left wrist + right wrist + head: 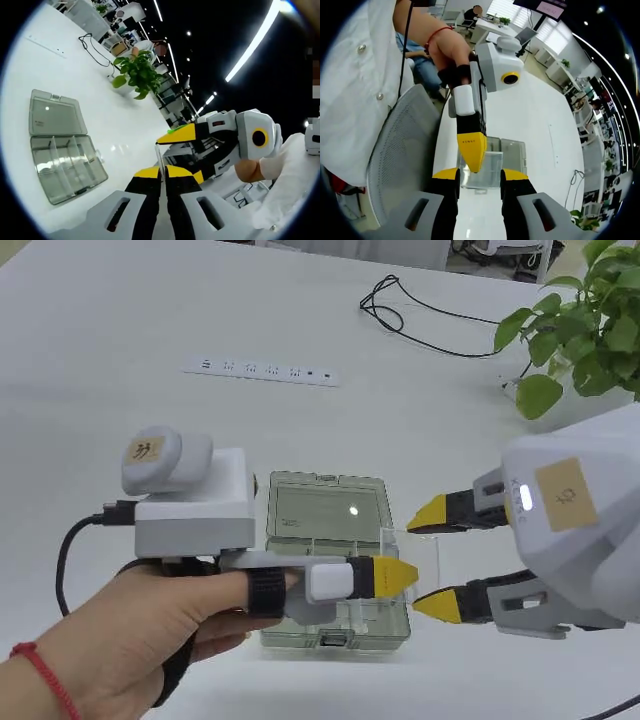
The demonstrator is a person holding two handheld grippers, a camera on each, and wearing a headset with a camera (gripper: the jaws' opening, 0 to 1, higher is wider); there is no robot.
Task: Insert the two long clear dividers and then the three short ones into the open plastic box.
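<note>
— Head view first; whereabouts of the clear divider [425, 550]?
— Upright over the right edge of the open plastic box [330, 540]; pinched between the closed jaws of the left gripper [395, 575], itself in a hand [150, 630] with a red cord at the wrist.
— And the right gripper [432, 558]?
— Jaws apart, one yellow tip on either side of the divider; touching it or not, cannot tell; box on the white counter [120, 340], lid flat behind; power strip [262, 370], black cable [420, 315] and plant [580, 330] further back.
— Left gripper view?
— Own jaws together on the divider's thin edge; right gripper in from the right, jaws spread; box well off to the left, clear partitions [65, 160] standing inside.
— Right gripper view?
— Own jaws wide, divider between them, above the box; left gripper down from the top, tips on the sheet; grey mesh chair [405, 145] at the left.
</note>
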